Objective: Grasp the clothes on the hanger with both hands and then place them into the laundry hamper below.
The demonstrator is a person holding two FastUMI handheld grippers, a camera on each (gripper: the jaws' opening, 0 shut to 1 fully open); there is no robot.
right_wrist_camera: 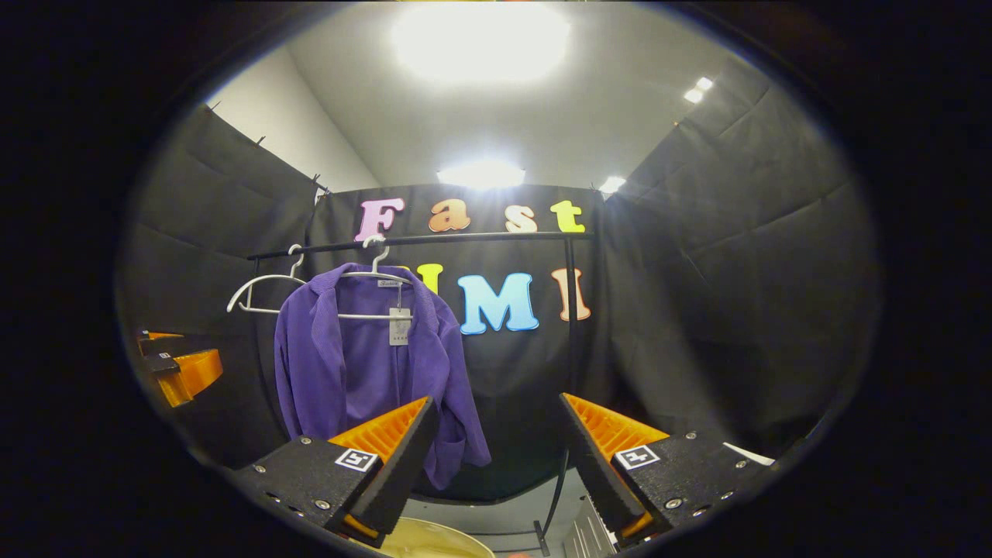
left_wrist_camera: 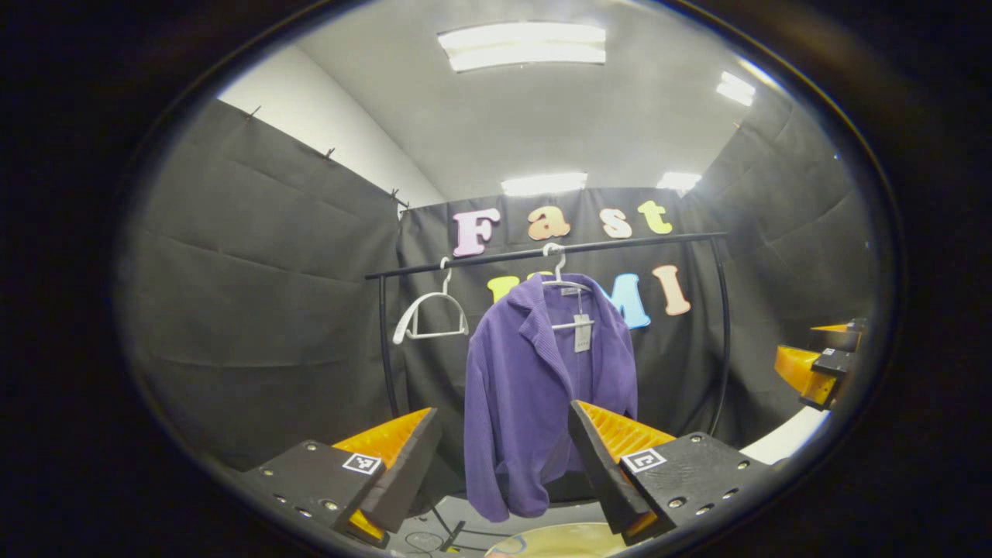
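A purple jacket (left_wrist_camera: pixel 535 387) (right_wrist_camera: pixel 356 364) with a paper tag hangs on a white hanger (left_wrist_camera: pixel 559 271) (right_wrist_camera: pixel 377 267) from a black rail (left_wrist_camera: pixel 542 252) (right_wrist_camera: pixel 418 240). In the left gripper view my left gripper (left_wrist_camera: pixel 504 457) stands open well in front of the jacket, the fingers framing its lower part. My right gripper (right_wrist_camera: pixel 496 457) is open too, with the jacket to its left and farther off. A pale yellow hamper rim (left_wrist_camera: pixel 558 542) (right_wrist_camera: pixel 434 542) shows below. The right gripper (left_wrist_camera: pixel 814 372) appears at the right edge of the left gripper view, the left gripper (right_wrist_camera: pixel 178 364) at the left edge of the right gripper view.
An empty white hanger (left_wrist_camera: pixel 430 310) (right_wrist_camera: pixel 260 291) hangs on the rail left of the jacket. The rack's black uprights (left_wrist_camera: pixel 385 349) (right_wrist_camera: pixel 572 325) stand at either end. Black cloth walls close the booth on all sides.
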